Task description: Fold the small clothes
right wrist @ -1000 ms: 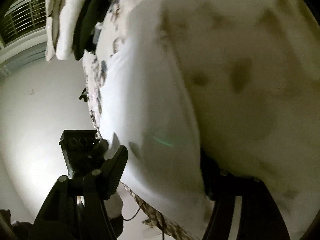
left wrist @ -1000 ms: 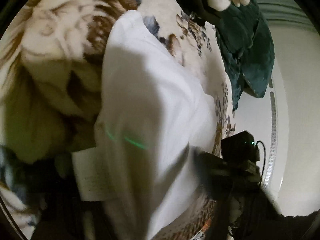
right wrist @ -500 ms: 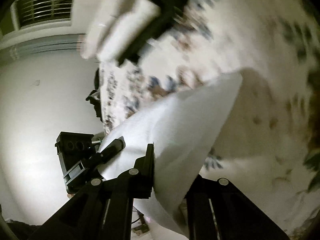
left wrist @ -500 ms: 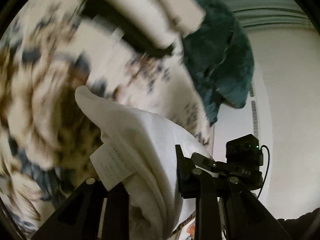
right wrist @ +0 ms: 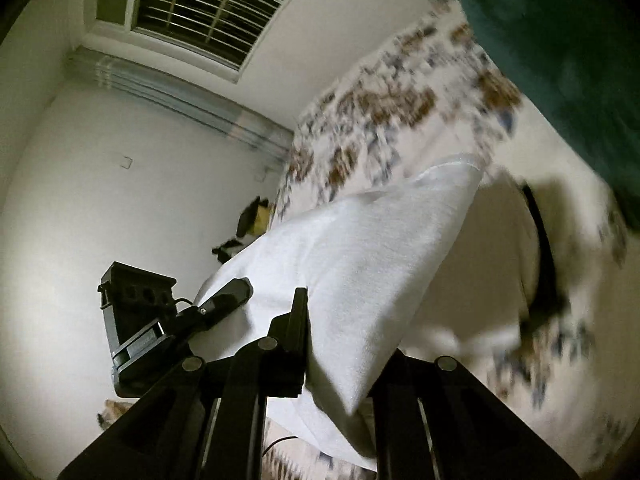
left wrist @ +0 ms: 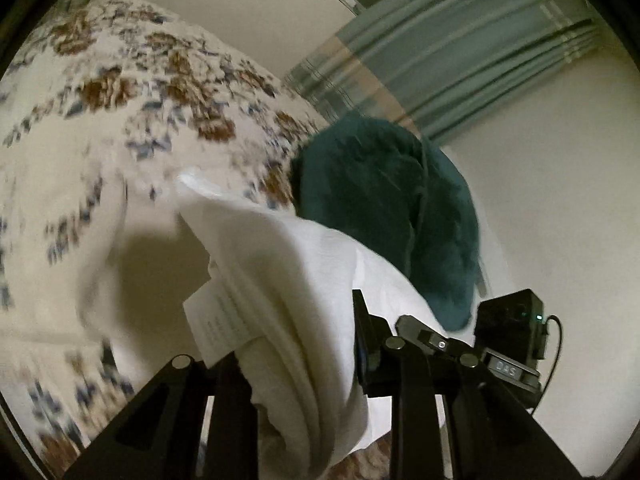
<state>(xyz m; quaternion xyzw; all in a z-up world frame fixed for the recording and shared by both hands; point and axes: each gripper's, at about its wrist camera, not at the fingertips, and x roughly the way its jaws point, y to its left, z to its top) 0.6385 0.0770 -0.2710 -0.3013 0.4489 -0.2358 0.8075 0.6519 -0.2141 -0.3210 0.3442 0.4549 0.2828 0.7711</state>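
Left gripper [left wrist: 296,364] was clamped on a bunched white garment [left wrist: 288,280], its care label [left wrist: 218,322] hanging out at 9 o'clock of the fold, as the cloth was held lifted over a floral bedspread [left wrist: 120,92]. Right gripper [right wrist: 344,344] was likewise closed on the same white garment [right wrist: 360,256], one corner of which pointed toward 1 o'clock in the right wrist view. A dark green blanket [left wrist: 384,208] lay on the bed at 2 o'clock of the garment in the left wrist view, and filled the 1 o'clock corner of the right wrist view [right wrist: 560,40]. Blue-grey curtains [left wrist: 460,52] hung beyond it, while a barred window [right wrist: 208,12] sat at 11 o'clock on the right; the bedspread [right wrist: 400,112] was blurred
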